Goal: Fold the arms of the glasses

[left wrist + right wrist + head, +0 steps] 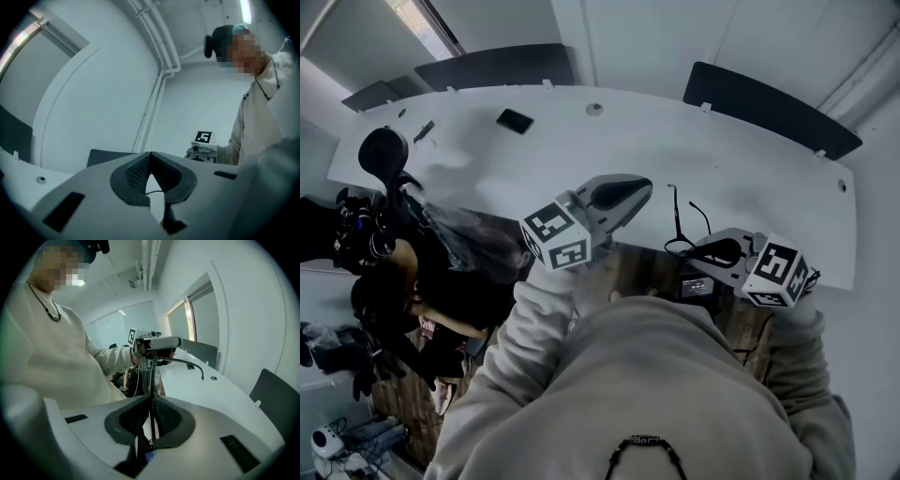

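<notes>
The white curved table (pixel 750 169) fills the upper half of the head view, with dark panels (pixel 769 108) standing along its far edge. My operator's pale sweater (pixel 675 394) takes up the bottom centre of that view, both sleeves reaching up toward the table's near edge. Left gripper (pixel 643 187) sits at frame centre, pointing up and right, its marker cube toward the sweater. In the left gripper view its jaws (pixel 150 155) are clenched, pads meeting at the tip, and a thin dark wire crosses the slot just behind them. I read this as a grip on the glasses (pixel 677 220), but which part it pinches I cannot make out. Right gripper (pixel 692 251) is at centre right, pointing left. In the right gripper view its jaws (pixel 152 401) are clamped on a thin dark rod of the glasses (pixel 152 380), which runs straight up the middle of the frame to the left gripper. One arm with a curved tip sticks out to the right of it, above the table. In the head view the glasses hang between the two gripper tips, clear of the table, two thin arms pointing up. A small dark flat object (pixel 515 120) lies on the table, upper left.
</notes>
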`<state>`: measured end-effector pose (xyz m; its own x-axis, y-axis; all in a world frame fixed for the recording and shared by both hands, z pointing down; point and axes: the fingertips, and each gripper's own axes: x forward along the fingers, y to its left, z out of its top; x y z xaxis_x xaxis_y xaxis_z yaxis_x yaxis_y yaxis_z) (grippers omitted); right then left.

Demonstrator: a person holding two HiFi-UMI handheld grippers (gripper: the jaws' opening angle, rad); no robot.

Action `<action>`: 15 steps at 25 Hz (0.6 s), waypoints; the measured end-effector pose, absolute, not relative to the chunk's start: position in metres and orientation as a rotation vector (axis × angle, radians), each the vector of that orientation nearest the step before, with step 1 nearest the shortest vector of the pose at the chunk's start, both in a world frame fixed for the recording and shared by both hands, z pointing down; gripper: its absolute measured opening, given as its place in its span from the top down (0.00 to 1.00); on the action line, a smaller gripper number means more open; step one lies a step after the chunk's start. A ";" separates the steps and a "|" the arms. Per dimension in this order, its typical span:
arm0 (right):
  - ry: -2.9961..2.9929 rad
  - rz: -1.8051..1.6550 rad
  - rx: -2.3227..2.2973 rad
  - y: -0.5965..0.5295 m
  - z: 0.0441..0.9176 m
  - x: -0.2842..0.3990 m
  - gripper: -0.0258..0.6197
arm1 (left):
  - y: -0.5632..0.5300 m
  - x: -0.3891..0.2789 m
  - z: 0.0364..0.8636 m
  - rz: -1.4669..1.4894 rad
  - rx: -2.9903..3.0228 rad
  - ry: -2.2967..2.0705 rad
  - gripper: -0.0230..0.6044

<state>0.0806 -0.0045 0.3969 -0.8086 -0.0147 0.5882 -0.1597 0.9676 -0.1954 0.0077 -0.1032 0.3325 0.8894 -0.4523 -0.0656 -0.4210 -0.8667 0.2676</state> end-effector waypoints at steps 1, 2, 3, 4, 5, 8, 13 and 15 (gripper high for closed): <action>-2.513 0.329 0.125 -0.003 0.393 0.081 0.88 | -0.103 0.010 0.331 -0.184 2.825 -0.654 0.95; -2.530 0.345 0.130 -0.003 0.388 0.081 0.88 | -0.103 0.011 0.329 -0.184 2.840 -0.650 0.95; -2.548 0.361 0.133 -0.002 0.384 0.082 0.88 | -0.102 0.011 0.328 -0.184 2.855 -0.644 0.95; -2.568 0.376 0.131 0.000 0.379 0.081 0.88 | -0.102 0.012 0.326 -0.181 2.871 -0.635 0.95; -2.589 0.391 0.125 0.002 0.374 0.080 0.88 | -0.101 0.014 0.325 -0.173 2.890 -0.623 0.95; -2.648 0.445 0.103 0.008 0.361 0.077 0.88 | -0.097 0.025 0.323 -0.078 2.990 -0.586 0.74; -2.728 0.496 0.078 0.022 0.341 0.071 0.88 | -0.090 0.044 0.327 0.123 3.206 -0.563 0.62; -2.771 0.522 0.051 0.030 0.331 0.068 0.88 | -0.086 0.050 0.325 0.176 3.271 -0.551 0.62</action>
